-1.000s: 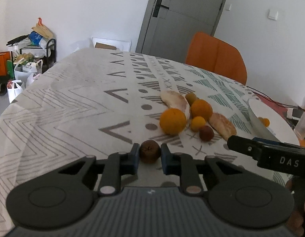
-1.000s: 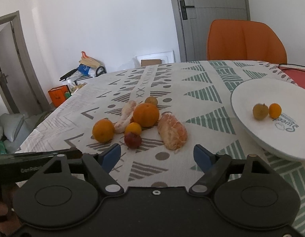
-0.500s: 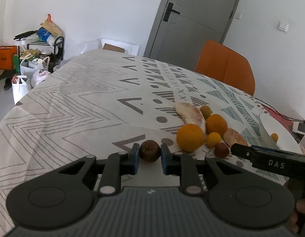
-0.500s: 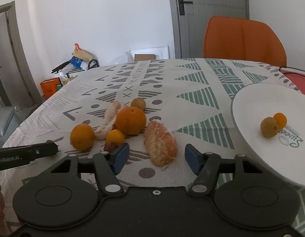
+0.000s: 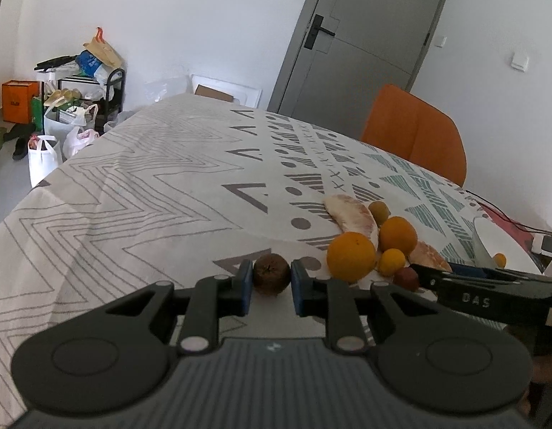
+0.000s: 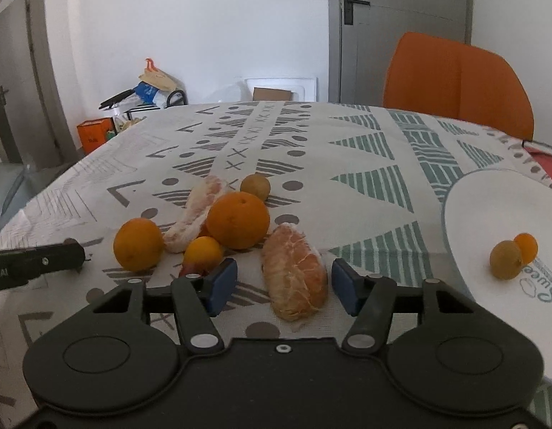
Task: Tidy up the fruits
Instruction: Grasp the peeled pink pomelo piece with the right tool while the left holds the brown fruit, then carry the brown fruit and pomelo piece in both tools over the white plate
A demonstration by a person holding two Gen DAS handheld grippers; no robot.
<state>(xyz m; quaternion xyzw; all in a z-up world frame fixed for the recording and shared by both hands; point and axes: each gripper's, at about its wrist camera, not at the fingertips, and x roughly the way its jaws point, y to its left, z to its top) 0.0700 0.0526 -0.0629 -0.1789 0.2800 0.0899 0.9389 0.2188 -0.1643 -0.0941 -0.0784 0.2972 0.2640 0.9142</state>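
1. The left gripper (image 5: pixel 272 287) tilts downward, its blue pads clamped on a round, rough brown fruit (image 5: pixel 271 274)
2. The right gripper (image 6: pixel 284 286) tilts down, jaws closing around a peeled, veined pomelo wedge (image 6: pixel 294 271) on the patterned tablecloth (image 6: pixel 347 157), not yet touching

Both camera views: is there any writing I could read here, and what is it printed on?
"DAS": on the right tool, seen from the left camera.
"Swee", cut off and upside down: on the white plate.
"oot.AI", partly cut off: on the left tool.
Orange box by the wall: print too blurred to read.
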